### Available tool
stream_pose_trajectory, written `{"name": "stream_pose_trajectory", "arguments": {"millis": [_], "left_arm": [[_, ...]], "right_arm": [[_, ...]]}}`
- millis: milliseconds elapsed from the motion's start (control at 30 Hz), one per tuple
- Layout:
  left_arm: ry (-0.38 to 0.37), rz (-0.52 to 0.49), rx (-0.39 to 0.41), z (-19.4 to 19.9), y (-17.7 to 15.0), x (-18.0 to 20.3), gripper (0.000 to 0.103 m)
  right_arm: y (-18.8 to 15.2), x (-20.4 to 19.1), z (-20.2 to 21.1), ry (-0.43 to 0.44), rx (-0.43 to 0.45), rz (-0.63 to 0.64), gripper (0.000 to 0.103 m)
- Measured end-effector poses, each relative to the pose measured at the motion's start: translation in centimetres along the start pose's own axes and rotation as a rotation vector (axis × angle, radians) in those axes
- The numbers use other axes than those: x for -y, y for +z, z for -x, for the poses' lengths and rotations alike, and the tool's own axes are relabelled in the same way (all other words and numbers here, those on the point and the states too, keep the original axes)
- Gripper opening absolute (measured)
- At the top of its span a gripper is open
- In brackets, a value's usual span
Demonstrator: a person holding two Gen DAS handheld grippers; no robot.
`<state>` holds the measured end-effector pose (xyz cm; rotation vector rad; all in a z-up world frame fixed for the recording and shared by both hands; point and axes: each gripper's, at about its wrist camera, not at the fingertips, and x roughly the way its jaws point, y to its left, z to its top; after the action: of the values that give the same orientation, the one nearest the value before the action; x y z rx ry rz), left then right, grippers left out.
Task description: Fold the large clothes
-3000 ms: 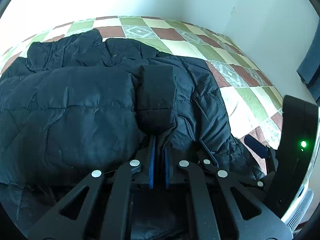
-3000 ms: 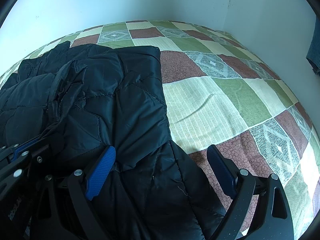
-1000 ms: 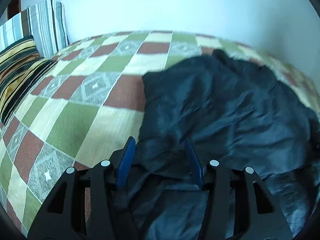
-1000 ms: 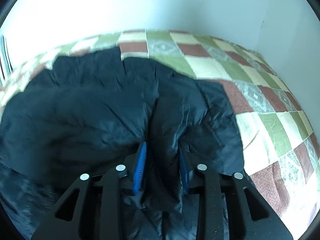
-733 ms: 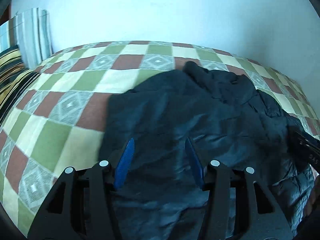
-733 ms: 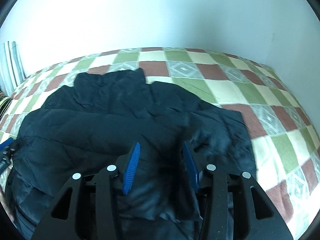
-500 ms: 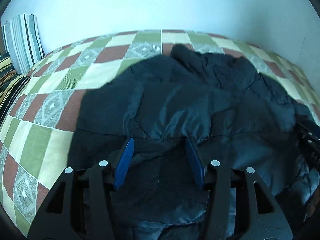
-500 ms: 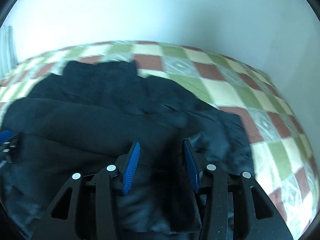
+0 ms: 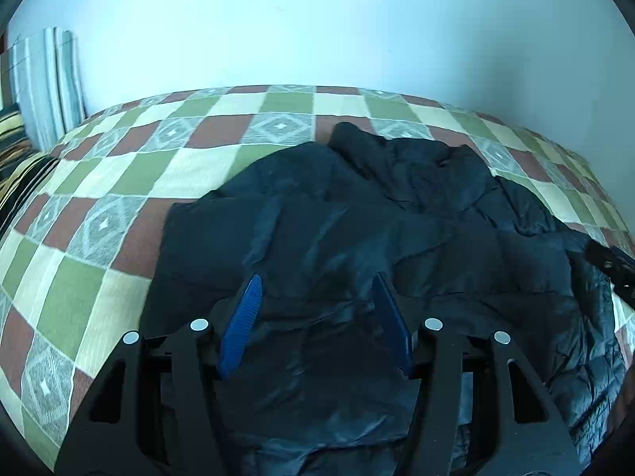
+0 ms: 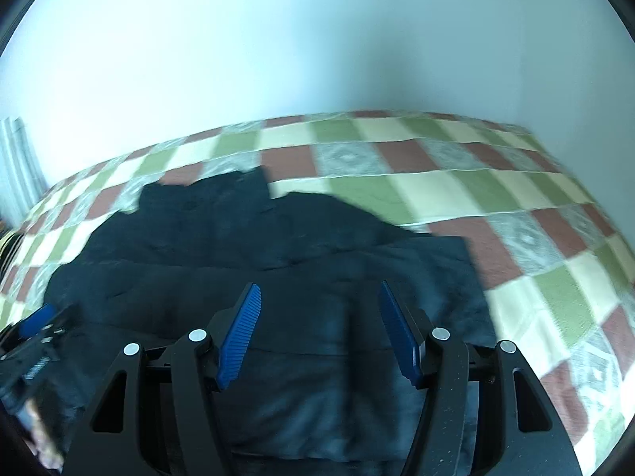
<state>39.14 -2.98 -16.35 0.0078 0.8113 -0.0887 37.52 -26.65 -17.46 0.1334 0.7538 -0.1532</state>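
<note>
Left claw [image 9: 315,289] and right claw [image 10: 319,297] just spread, empty.

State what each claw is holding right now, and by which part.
Nothing is held. The left claw and right claw both stand open above the black jacket, jaws just opened further, pads clear of the fabric.

Soft, cool daylight with a blue cast fills both views, and the pale wall [image 9: 317,31] is nearly washed out. The black jacket [image 9: 357,238] reads dim, its folds barely showing. Fisheye distortion bows the bed [image 9: 99,198] and darkens the corners. The right wrist view is motion-blurred, especially along the checked bedspread [image 10: 535,218].
</note>
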Motion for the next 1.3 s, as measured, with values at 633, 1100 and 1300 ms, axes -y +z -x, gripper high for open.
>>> {"name": "stream_pose_trajectory", "arguments": {"millis": [633, 1100, 1300], "left_arm": [[0.054, -0.048, -0.045, 0.9, -3.2, 1.2, 0.062], [0.054, -0.012, -0.066, 4.7, -6.0, -1.9, 0.067], [0.108, 0.017, -0.060, 12.4, -12.2, -7.1, 0.078]], "right_arm": [[-4.4, -2.6, -1.4, 0.009, -0.083, 0.115, 0.066], [-6.9, 1.7, 4.1, 0.022, -0.072, 0.096, 0.069], [-11.6, 9.1, 10.8, -0.054, -0.081, 0.035, 0.071]]}}
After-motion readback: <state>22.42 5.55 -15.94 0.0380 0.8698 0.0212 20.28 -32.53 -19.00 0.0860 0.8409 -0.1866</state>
